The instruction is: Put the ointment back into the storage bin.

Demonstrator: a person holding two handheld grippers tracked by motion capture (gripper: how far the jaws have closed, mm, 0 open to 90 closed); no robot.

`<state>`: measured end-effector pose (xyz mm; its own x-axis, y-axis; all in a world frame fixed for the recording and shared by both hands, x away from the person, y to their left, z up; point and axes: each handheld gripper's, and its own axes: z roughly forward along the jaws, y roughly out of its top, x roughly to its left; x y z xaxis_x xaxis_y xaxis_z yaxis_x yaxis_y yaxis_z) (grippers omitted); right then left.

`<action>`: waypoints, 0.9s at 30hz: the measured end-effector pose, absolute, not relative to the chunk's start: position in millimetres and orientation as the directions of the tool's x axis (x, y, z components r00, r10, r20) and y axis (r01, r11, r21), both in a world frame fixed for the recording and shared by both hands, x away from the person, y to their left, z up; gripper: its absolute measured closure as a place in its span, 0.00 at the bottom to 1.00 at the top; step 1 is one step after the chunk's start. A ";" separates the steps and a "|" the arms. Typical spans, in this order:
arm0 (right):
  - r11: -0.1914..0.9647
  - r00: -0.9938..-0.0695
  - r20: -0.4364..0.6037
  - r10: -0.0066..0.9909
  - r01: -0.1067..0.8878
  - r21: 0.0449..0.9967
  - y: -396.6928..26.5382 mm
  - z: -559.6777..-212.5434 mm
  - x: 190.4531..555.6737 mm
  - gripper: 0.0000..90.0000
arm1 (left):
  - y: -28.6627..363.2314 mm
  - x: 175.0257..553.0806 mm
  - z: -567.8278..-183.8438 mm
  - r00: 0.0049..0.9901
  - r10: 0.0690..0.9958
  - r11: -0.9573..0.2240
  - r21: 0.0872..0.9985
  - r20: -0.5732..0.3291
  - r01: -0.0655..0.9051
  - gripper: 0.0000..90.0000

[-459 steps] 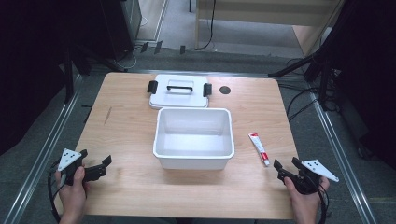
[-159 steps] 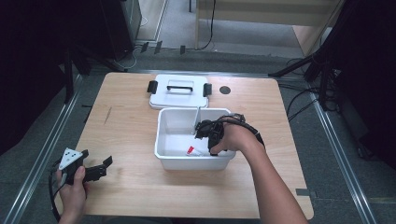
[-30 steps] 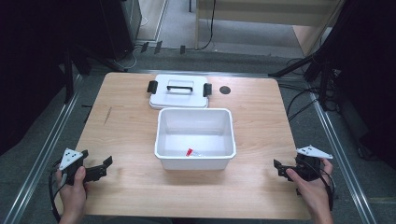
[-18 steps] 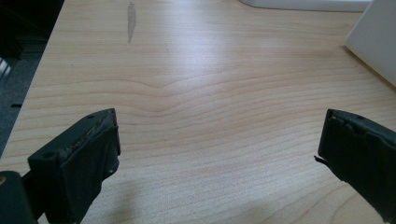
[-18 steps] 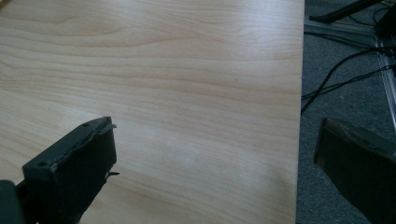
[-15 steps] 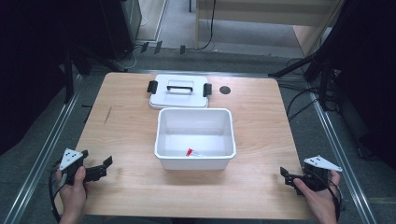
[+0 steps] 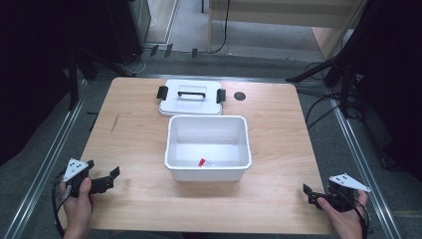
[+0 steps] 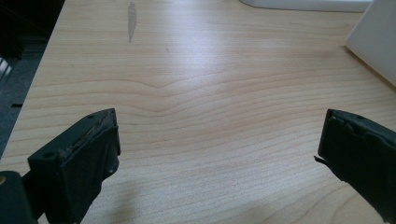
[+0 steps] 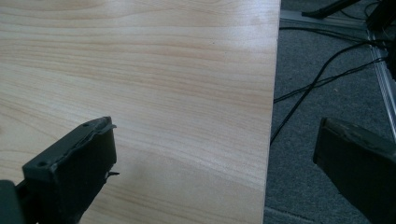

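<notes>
A lab or test room — wooden table (image 7: 139, 129) in aluminium rails (image 7: 47, 154), cables (image 7: 323, 107) across grey carpet (image 7: 298, 59).

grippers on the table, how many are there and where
2. The left gripper sits at the table's near-left corner, jaws open; the right gripper sits at the near-right corner, jaws open. Both empty.

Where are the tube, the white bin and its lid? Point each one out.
tube (image 7: 205, 163): high view, on its red cap end, inside the bin.
white bin (image 7: 207, 173): high view, on its near wall.
lid (image 7: 191, 106): high view, on its flat top, near the handle.
</notes>
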<state>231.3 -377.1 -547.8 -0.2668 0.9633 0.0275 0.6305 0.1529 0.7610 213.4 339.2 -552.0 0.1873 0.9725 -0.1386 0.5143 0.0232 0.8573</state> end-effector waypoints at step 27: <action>0.239 -0.338 -0.008 0.941 0.651 0.720 -365.3 -552.3 232.4 0.00 | 340.0 214.6 -552.1 0.192 0.971 0.025 0.854 -0.145 0.520 0.00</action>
